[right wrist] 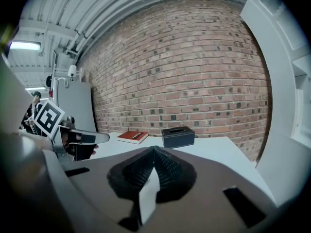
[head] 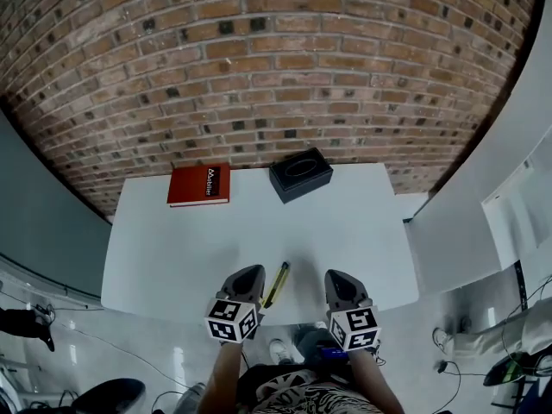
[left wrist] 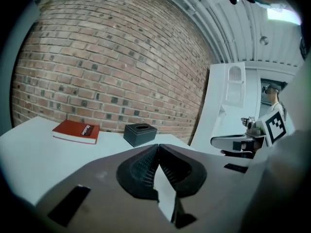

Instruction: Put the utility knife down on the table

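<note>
The utility knife (head: 276, 285) lies on the white desk (head: 172, 257) near its front edge, between the left tongs (head: 248, 274) and the right tongs (head: 335, 278). Both tongs are clenched on nothing. A red book (head: 199, 185) and a black tissue box (head: 300, 174) sit well apart from the knife at the far edge, by the brick wall (head: 276, 59).

Indoor lab or studio-type workspace, not a home. Bare brick wall (head: 276, 59) behind a plain white worktop (head: 172, 248). Ribbed metal ceiling (right wrist: 126, 6) with a strip light (right wrist: 22, 46). Loose cables (head: 442, 366) on a glossy floor (head: 155, 352), white panel (head: 466, 205) at the right. A red book (head: 199, 185) and a black tissue box (head: 300, 174) sit by the wall.
</note>
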Tool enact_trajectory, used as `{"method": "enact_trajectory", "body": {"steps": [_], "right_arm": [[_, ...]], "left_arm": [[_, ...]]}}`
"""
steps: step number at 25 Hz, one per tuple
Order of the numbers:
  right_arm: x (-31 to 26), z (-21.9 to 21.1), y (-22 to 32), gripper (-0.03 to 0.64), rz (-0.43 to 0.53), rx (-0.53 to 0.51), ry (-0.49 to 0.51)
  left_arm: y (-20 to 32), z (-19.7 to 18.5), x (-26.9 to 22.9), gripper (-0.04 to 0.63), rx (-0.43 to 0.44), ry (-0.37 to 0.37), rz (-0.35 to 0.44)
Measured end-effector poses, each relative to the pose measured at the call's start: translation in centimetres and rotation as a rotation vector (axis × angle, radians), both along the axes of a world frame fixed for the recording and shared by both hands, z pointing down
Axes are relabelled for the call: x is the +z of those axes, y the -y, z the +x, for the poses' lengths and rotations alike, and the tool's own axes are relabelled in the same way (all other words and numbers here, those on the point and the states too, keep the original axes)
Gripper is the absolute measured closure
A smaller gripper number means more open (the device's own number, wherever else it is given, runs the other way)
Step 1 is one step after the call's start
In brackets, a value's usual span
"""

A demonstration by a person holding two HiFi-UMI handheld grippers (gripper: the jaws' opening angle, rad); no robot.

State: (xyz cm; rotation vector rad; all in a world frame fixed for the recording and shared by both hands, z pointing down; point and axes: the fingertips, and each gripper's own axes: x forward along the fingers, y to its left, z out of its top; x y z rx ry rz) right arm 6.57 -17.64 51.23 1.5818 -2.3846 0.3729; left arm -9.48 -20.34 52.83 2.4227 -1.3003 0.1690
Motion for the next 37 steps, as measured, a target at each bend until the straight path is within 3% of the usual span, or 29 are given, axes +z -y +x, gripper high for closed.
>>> {"method": "enact_trajectory", "body": {"steps": [6, 15, 37], "right_arm": [[-1.2, -0.3, -0.4, 0.617, 0.030, -0.003, -0.004], [-1.4, -0.6, -0.9, 0.617, 0.041, -0.013, -0.021], [-1.6, -1.1, -0.6, 0.617, 0.029, -0.013, -0.027]], "left_arm": [[-0.5, -0.9, -1.3, 0.581, -0.015, 0.031, 0.050], [-1.0, -0.5, -1.5, 0.581, 0.007, 0.047, 0.064], [-0.6, -1.3, -0.9, 0.581, -0.014, 0.051, 0.032]]}}
